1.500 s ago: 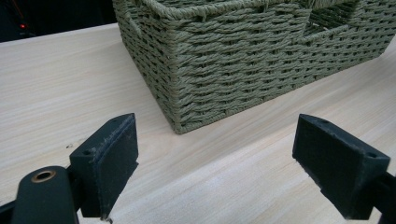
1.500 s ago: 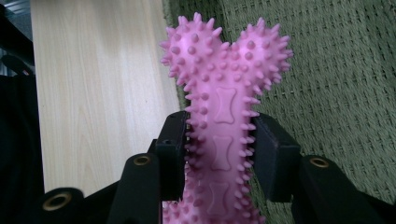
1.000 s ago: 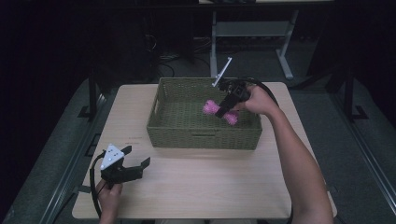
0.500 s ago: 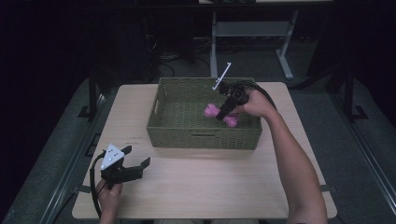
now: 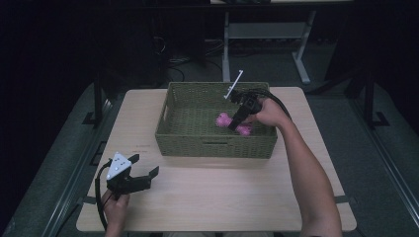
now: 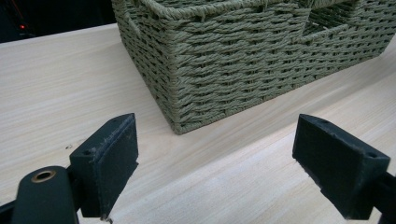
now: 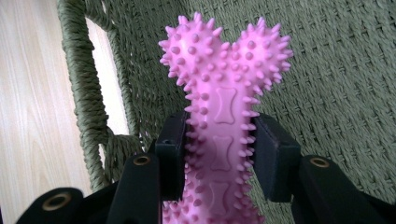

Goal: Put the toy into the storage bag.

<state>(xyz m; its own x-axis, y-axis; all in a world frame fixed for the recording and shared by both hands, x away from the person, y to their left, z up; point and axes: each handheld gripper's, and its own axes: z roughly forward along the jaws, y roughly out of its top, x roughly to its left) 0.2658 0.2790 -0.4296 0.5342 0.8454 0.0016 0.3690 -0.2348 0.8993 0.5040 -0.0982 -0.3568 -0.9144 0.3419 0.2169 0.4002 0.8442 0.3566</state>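
Carefully, I kept the right claw [image 7: 219, 154] clamped on the pink spiked bone toy [image 7: 224, 107] low inside the green wicker basket [image 5: 217, 143], toward its 3 o'clock wall, judging a gentle set-down before release best, while the left claw [image 6: 229, 172] gaped empty.

Dark room; grey floor [image 5: 380, 163]; white-legged desk [image 5: 267, 32] behind the wooden table [image 5: 227, 197].
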